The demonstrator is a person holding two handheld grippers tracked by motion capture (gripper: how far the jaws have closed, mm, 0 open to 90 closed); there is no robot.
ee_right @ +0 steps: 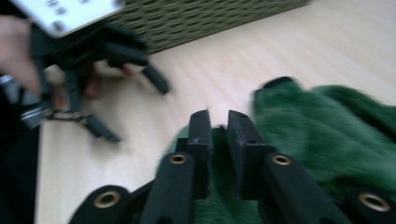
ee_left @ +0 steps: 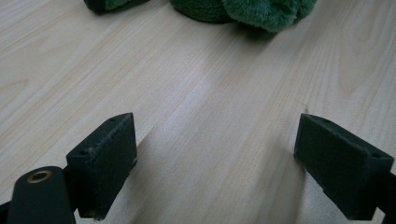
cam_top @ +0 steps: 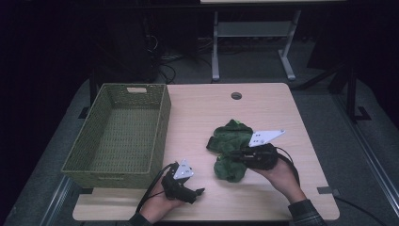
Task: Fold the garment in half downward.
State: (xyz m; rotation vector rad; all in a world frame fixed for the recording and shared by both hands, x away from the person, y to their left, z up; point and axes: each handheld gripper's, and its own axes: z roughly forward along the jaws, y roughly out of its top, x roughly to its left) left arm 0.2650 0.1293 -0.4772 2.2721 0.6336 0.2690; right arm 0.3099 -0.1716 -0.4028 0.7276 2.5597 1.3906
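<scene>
A green plush toy [cam_top: 229, 136] lies crumpled on the wooden table [cam_top: 202, 113], right of centre. My right gripper [cam_top: 234, 156] comes in from the right and lies across the toy's lower half. In the right gripper view its jaws [ee_right: 219, 119] stand a narrow gap apart over the green fur [ee_right: 327, 135], and I see no fold clearly pinched between them. My left gripper [cam_top: 196, 192] rests near the table's front edge, left of the toy, its jaws [ee_left: 215, 158] wide open over bare wood. The toy's edge [ee_left: 261, 9] shows beyond them. The left gripper [ee_right: 135, 112] is also in the right gripper view.
A green woven basket [cam_top: 160, 122] stands on the left part of the table with nothing visible inside; its wall [ee_right: 196, 23] shows in the right gripper view. A cable hole [cam_top: 236, 95] sits near the far edge. A desk frame [cam_top: 254, 42] stands on the floor beyond.
</scene>
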